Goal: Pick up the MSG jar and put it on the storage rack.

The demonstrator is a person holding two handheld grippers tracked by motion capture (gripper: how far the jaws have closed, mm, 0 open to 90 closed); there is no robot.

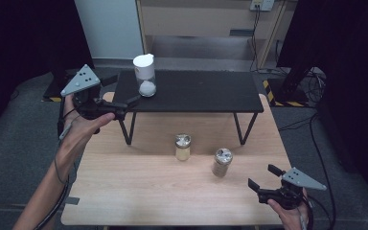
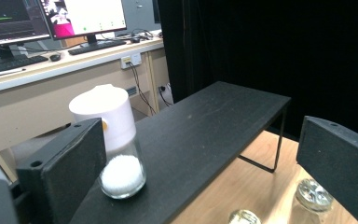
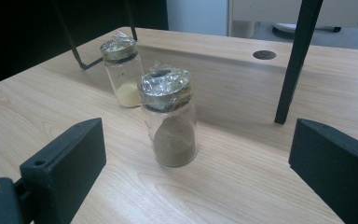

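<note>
A glass jar with a white cap (image 1: 144,75) (image 2: 114,149), holding white powder, stands at the left end of a low black shelf (image 1: 201,93) (image 2: 214,126). My left gripper (image 1: 121,92) (image 2: 200,140) is open just left of the jar, with the jar near its left jaw and apart from both pads. On the wooden table (image 1: 148,191) stand two foil-topped jars, one with yellow powder (image 1: 182,147) (image 3: 121,70) and one with brown powder (image 1: 222,162) (image 3: 170,116). My right gripper (image 1: 263,177) (image 3: 196,140) is open, low at the front right, facing the brown jar from a short way off.
The shelf's thin black legs (image 1: 127,129) (image 3: 296,60) stand on the table behind the two jars. A desk with monitors (image 2: 51,18) and a keyboard lies beyond the shelf. Black curtains flank the table, and cables (image 1: 316,143) run on the floor at right.
</note>
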